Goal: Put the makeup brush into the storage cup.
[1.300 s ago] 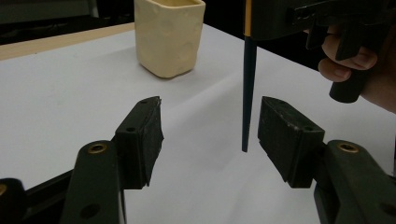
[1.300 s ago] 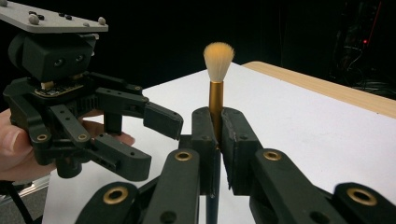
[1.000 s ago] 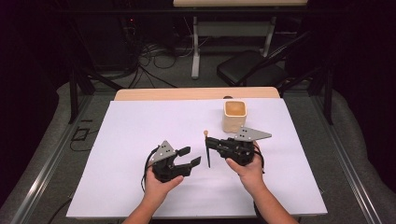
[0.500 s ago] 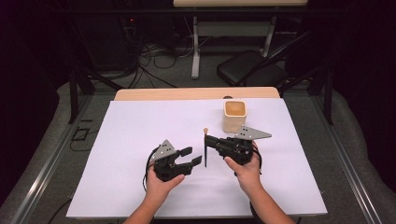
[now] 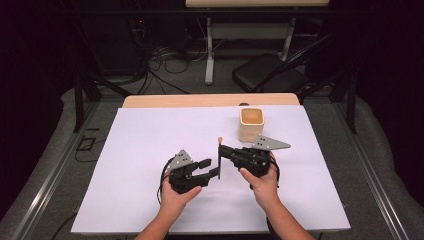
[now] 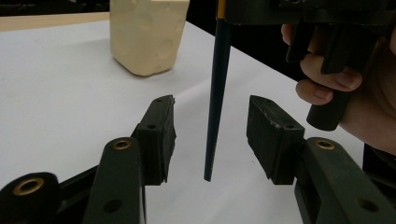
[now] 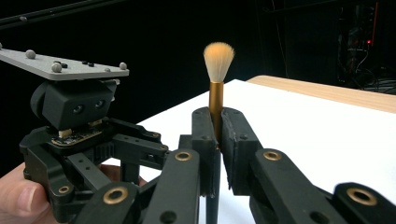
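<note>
A person sits at a table covered in white paper (image 5: 150,150), a two-jaw gripper in each hand. The right gripper (image 5: 223,150) is clenched on a small brush (image 7: 218,88), holding it upright with pale bristles on top and the dark tapered handle (image 6: 215,98) pointing down, its tip hanging free, which seems meant to offer the lower end to the other hand. The left gripper (image 5: 212,168), at about nine o'clock from the right one, has its jaws either side of that handle; they have just been closing but are not yet touching it, likely for a hand-over. A cream cup (image 5: 251,124) stands at about one o'clock from the brush, probably where it belongs.
</note>
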A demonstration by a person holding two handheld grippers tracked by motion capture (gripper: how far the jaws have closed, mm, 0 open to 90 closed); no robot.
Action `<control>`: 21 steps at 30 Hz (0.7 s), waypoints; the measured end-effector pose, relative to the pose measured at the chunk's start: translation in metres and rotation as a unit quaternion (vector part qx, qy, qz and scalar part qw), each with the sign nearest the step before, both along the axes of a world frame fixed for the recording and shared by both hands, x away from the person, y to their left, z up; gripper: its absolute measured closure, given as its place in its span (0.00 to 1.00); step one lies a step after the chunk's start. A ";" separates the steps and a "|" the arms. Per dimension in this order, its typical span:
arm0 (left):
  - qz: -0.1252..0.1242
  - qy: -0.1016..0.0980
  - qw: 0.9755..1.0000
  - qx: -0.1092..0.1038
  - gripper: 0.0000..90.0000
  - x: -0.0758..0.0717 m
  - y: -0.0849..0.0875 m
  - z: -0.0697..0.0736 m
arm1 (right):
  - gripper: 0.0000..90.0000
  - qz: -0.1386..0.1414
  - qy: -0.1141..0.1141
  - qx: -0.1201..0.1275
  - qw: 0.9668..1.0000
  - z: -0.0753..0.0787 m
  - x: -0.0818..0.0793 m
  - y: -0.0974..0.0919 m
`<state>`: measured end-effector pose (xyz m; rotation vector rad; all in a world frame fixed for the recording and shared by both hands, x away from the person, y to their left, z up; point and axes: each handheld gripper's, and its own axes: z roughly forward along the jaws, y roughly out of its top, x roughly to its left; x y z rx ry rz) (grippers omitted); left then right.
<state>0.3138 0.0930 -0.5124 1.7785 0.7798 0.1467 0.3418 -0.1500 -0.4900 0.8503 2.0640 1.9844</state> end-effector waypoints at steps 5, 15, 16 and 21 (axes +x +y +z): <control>-0.004 0.003 1.000 -0.002 0.61 0.001 -0.003 -0.002 | 0.93 0.003 0.002 -0.003 1.000 -0.001 0.000 0.001; -0.004 0.004 1.000 -0.008 0.68 0.003 -0.008 -0.003 | 0.93 0.012 0.000 -0.007 1.000 -0.003 -0.002 0.005; -0.005 0.005 1.000 -0.008 0.68 0.004 -0.008 -0.003 | 0.93 0.013 0.001 -0.007 1.000 -0.003 -0.002 0.006; -0.004 0.005 1.000 -0.011 0.71 0.004 -0.007 -0.003 | 0.93 0.016 0.003 -0.009 1.000 -0.004 -0.003 0.007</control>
